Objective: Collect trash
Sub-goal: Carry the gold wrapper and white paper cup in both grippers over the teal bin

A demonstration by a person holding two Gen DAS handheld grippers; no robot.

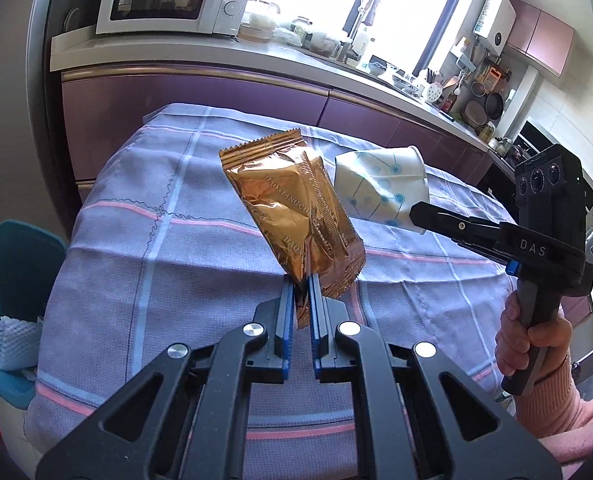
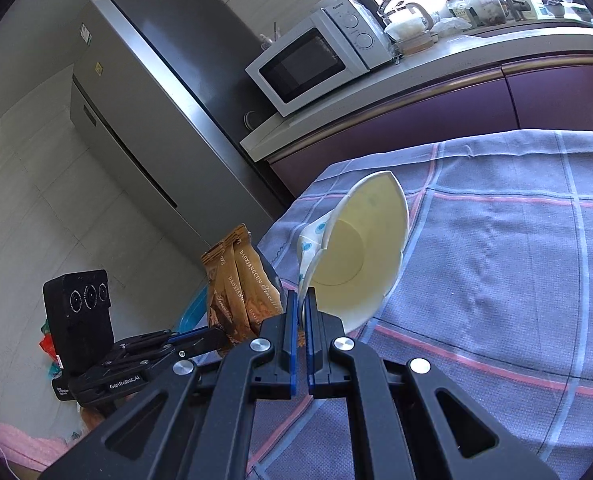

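Left tongs (image 1: 301, 280) are clenching a gold wrapper (image 1: 296, 208); right tongs (image 2: 302, 300) are gripping the crushed paper cup (image 2: 360, 248) at its 3 o'clock.

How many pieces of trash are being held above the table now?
2. The gold wrapper is in the left hand-held gripper; the crushed paper cup is in the right hand-held gripper. Others may be hidden.

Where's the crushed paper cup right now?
The paper cup is off the table, pinched at its rim by the right gripper above the checked tablecloth. It hangs just right of the gold snack wrapper in the left gripper.
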